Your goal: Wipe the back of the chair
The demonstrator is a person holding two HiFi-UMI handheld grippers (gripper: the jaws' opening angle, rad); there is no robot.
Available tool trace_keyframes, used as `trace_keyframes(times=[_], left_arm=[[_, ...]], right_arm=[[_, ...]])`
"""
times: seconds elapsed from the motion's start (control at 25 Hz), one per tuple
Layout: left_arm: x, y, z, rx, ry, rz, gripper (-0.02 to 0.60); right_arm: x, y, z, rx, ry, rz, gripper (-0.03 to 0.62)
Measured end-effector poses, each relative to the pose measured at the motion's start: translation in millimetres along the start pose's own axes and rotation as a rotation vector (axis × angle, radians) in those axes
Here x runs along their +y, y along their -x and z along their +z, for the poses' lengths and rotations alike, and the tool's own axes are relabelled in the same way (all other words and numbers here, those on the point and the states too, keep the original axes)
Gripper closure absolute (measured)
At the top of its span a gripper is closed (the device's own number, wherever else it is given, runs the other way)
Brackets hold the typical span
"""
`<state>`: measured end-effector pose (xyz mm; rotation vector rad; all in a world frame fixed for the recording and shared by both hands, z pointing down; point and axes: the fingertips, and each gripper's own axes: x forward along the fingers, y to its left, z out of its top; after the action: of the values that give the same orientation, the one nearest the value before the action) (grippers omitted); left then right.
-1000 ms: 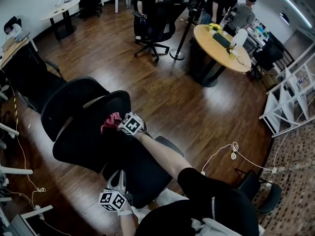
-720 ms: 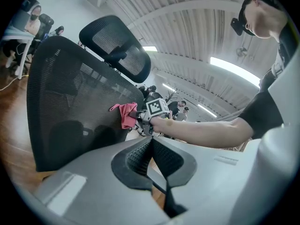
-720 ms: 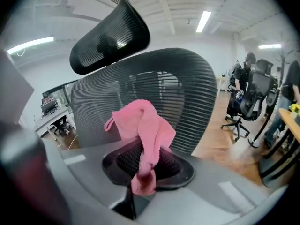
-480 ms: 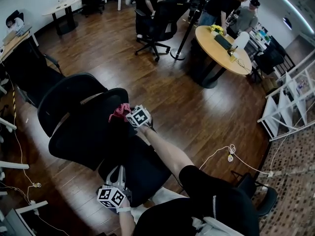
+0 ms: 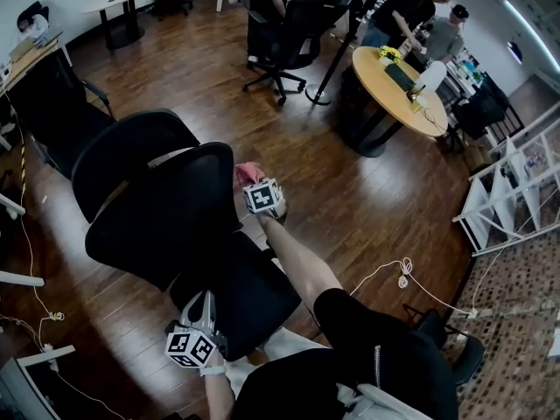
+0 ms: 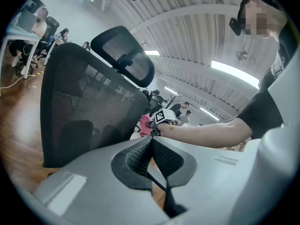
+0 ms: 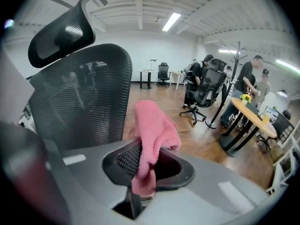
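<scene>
The right gripper [image 7: 140,172] is clenched on a pink cloth [image 7: 152,135]. A fold is pinched between the jaws, and the rest of the cloth stands up in a loose bunch beyond them. In the right gripper view the bunch is seen just beside the right edge of the chair back [image 7: 89,97], the black mesh panel below the headrest [image 7: 58,32]. Whether cloth and mesh are touching cannot be told. In the head view the right gripper [image 5: 262,198] and the cloth [image 5: 248,173] are placed at the near upper corner of the chair back [image 5: 162,221], off to its side rather than over its face.

The left gripper [image 6: 150,158] is closed with nothing between its jaws. It is held low by the seat [image 5: 254,296], apart from the wiping.

The step in hand is judged to be a wiping stroke at or just off the panel's edge. For it to be done well, the cloth's free bunch, not the hard jaws, should be pressed flat on the mesh. Pressure is best kept light and even, since mesh gives and the chair may roll or swivel. Overlapping passes should be laid across the whole panel. The frame could be steadied with the idle left gripper [image 5: 192,344] if it drifts.
</scene>
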<state>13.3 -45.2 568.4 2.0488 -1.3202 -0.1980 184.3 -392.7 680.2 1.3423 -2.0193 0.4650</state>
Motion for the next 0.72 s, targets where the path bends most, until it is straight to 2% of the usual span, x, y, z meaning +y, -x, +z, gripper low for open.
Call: trace_keyframes(times=[0.2,0.44,0.6,0.72], left_arm=[[4.8,11.4,-0.4,-0.008,0.002,0.003,0.589],[11.0,31.5,-1.4,-0.021,0.018,0.019,0.589],[19.2,50.3,1.1,-0.040,0.023,0.031,0.589],[24.5,64.4,3.1,-0.052,0.031,0.045,0.589]], right_arm=[[34.1,-3.4,-4.1,0.016,0.057,0.064,0.543],[108.8,-4.6,-4.3,0.012,0.164,0.167,0.543],[152.6,-1.4,-3.5,0.000,0.263,0.192,0.543],[184.2,5.2,-1.6,-0.008,0.287,0.222,0.543]])
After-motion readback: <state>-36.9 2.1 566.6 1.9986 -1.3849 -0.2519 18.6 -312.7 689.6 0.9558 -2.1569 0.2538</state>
